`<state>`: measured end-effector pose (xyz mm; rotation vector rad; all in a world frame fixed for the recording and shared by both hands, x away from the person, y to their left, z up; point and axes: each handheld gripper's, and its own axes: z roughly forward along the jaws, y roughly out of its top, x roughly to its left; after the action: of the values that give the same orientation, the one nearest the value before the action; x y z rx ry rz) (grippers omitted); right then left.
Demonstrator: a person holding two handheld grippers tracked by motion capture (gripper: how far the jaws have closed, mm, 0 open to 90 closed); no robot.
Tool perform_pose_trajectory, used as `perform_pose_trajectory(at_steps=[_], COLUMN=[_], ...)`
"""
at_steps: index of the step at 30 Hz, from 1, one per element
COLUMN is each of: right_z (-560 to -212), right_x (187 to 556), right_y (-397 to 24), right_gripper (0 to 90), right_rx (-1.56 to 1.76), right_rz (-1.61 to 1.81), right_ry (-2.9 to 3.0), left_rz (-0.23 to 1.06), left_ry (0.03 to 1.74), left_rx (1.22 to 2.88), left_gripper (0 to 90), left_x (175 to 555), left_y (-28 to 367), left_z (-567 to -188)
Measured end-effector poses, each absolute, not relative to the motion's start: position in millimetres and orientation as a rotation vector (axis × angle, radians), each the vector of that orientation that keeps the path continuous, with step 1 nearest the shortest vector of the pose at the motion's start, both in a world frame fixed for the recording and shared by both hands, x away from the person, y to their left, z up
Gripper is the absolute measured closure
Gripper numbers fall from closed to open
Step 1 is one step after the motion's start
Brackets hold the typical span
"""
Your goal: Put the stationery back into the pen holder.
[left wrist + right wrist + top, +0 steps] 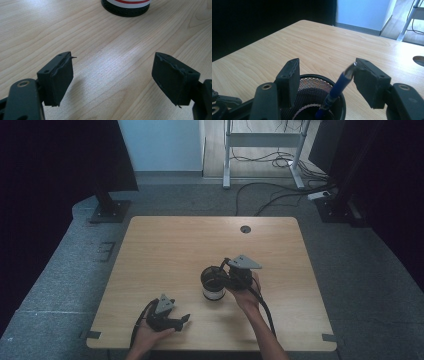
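A black mesh pen cup [213,284] with a white band stands on the wooden table [175,250], right of centre. My right gripper [225,270] hovers over the cup's right rim. In the right gripper view that gripper [325,75] is open above the cup's rim [342,106]. A blue pen [335,93] stands inside the cup, its top leaning against the right-hand jaw's pad. My left gripper [184,320] rests near the table's front edge, left of the cup. It is open [112,75] over bare wood, facing the cup's base [126,8].
A round cable hole [245,229] sits near the table's far edge. Beyond the table are two dark stand bases [109,210] and loose cables [280,190] on the floor. Wide bare wood lies left of and behind the cup.
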<state>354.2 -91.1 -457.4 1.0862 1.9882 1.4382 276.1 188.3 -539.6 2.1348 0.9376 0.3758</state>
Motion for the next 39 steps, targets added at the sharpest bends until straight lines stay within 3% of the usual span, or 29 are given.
perform_pose_trajectory(at_steps=[8,23,39], right_z=[-454,-456,-491], right_x=[342,312,289], right_y=[-98,-125,-181], right_gripper=[31.4,29.6,29.8], right_rx=[1.051,1.069,1.191], right_rz=[1.43,1.481,1.442], right_ry=[1.993,1.974,1.943], left_rz=[0.38,0.385,0.404], left_ry=[0.934,0.939,0.968], left_rx=[2.127,2.118,2.128], left_gripper=[17.9,17.9,17.9], left_x=[275,273,274], left_y=[190,193,197], left_z=[-538,-537,-540])
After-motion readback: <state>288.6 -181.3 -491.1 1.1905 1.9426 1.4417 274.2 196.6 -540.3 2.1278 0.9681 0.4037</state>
